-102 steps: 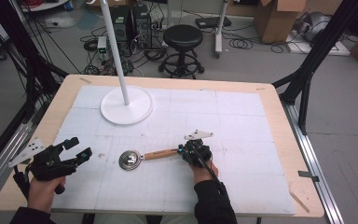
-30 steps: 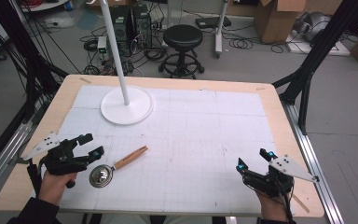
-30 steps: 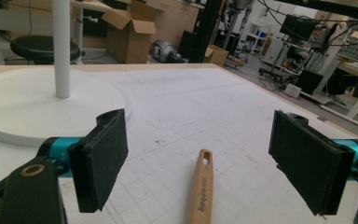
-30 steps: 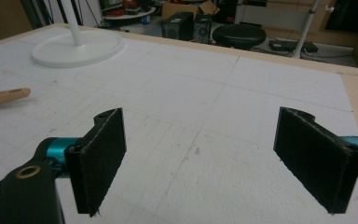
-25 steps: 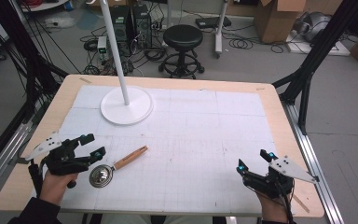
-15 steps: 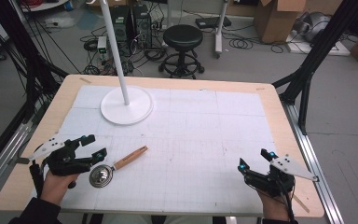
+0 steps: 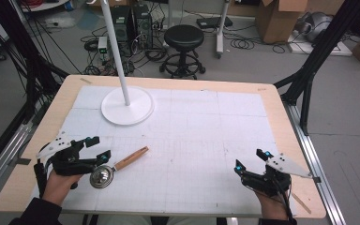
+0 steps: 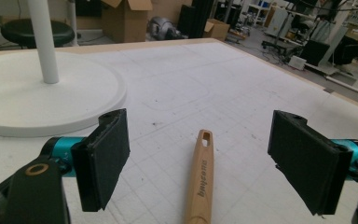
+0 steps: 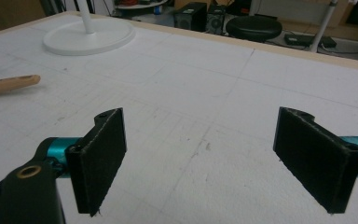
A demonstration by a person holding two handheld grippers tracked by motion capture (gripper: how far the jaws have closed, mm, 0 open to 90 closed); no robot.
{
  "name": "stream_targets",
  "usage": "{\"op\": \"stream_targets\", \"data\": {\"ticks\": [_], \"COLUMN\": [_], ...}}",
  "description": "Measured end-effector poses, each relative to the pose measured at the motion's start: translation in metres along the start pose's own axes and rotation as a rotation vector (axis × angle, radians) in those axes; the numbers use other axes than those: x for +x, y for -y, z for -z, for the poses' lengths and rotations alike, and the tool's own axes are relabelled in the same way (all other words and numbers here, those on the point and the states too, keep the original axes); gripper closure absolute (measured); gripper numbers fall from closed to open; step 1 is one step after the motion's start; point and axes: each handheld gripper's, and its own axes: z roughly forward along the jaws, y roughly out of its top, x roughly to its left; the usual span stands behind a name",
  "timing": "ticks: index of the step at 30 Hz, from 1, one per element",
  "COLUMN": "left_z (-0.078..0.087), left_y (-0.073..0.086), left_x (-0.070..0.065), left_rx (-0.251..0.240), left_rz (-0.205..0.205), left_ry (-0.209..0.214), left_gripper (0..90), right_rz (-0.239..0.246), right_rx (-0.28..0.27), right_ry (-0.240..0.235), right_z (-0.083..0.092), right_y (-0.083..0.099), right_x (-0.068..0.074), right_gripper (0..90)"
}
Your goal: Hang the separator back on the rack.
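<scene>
This is a lab or research workshop, not a home. The counter is a plywood top covered with a white gridded mat, set in a black metal frame with rails along both sides. Beyond its far edge the grey concrete floor carries loose cables, computer towers and a black stool. Cardboard boxes stand at the far right. A white stand with a round base sits on the counter at far left.
</scene>
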Motion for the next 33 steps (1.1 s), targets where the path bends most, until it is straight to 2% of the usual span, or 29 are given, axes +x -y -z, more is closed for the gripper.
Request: {"op": "stream_targets", "data": {"ticks": [2, 3, 7, 8, 9, 10, 11, 12, 13, 15, 16, 17, 19, 20, 22, 25, 29, 33], "left_z": [-0.004, -0.009, -0.024, -0.03, -0.03, -0.042, -0.042, -0.053, -0.053, -0.064, -0.074, -0.074, -0.082, -0.089, -0.093, -0.096, -0.1, -0.101], "left_y": [-0.001, -0.004, -0.007, -0.008, -0.008, -0.009, -0.009, -0.008, -0.008, -0.005, -0.001, -0.001, 0.002, 0.004, 0.005, 0.005, 0.01, 0.011], "left_x": [-0.001, -0.002, -0.007, -0.01, -0.01, -0.014, -0.014, -0.016, -0.016, -0.015, -0.014, -0.014, -0.014, -0.014, -0.015, -0.016, -0.015, -0.015], "left_rx": [0.025, 0.06, 0.141, 0.177, 0.177, 0.236, 0.236, 0.284, 0.284, 0.34, 0.398, 0.398, 0.442, 0.481, 0.5, 0.52, 0.574, 0.588], "left_rz": [-0.001, -0.021, -0.068, -0.093, -0.093, -0.128, -0.128, -0.14, -0.14, -0.149, -0.151, -0.151, -0.15, -0.16, -0.164, -0.177, -0.192, -0.192], "left_ry": [0.007, 0.007, 0.032, 0.039, 0.039, 0.04, 0.04, 0.036, 0.036, 0.039, 0.044, 0.044, 0.034, 0.03, 0.028, 0.02, -0.005, -0.01], "left_gripper": [21.1, 21.3, 21.6, 21.6, 21.6, 21.7, 21.9, 22.1, 23.4, 26.0, 27.7, 28.3, 28.5, 29.7, 34.6, 36.5, 40.6, 44.7], "right_rz": [0.002, -0.002, -0.004, -0.003, -0.003, -0.015, -0.017, -0.02, -0.02, -0.028, -0.024, -0.023, -0.024, -0.025, -0.026, -0.027, -0.026, -0.024], "right_rx": [0.002, 0.005, 0.015, 0.015, 0.015, 0.013, 0.009, 0.008, 0.008, 0.012, 0.014, 0.015, 0.016, 0.017, 0.018, 0.02, 0.024, 0.024], "right_ry": [-0.002, -0.008, -0.009, -0.008, -0.008, -0.007, -0.004, -0.004, -0.004, -0.004, -0.005, -0.005, -0.005, -0.003, -0.004, -0.003, -0.005, -0.005], "right_z": [0.0, -0.001, -0.003, -0.003, -0.003, -0.003, -0.002, -0.002, -0.002, -0.002, -0.003, -0.003, -0.003, -0.003, -0.003, -0.003, -0.004, -0.004], "right_y": [0.0, 0.001, 0.002, 0.002, 0.002, 0.003, 0.003, 0.003, 0.003, 0.003, 0.004, 0.004, 0.004, 0.004, 0.004, 0.004, 0.004, 0.004], "right_x": [0.0, -0.001, -0.002, -0.003, -0.003, -0.003, -0.004, -0.005, -0.005, -0.005, -0.006, -0.006, -0.006, -0.006, -0.007, -0.007, -0.006, -0.006], "right_gripper": [15.6, 15.6, 15.6, 15.6, 15.6, 15.6, 15.6, 15.6, 15.6, 15.6, 15.6, 15.6, 15.6, 15.7, 15.7, 15.7, 15.8, 15.8]}}
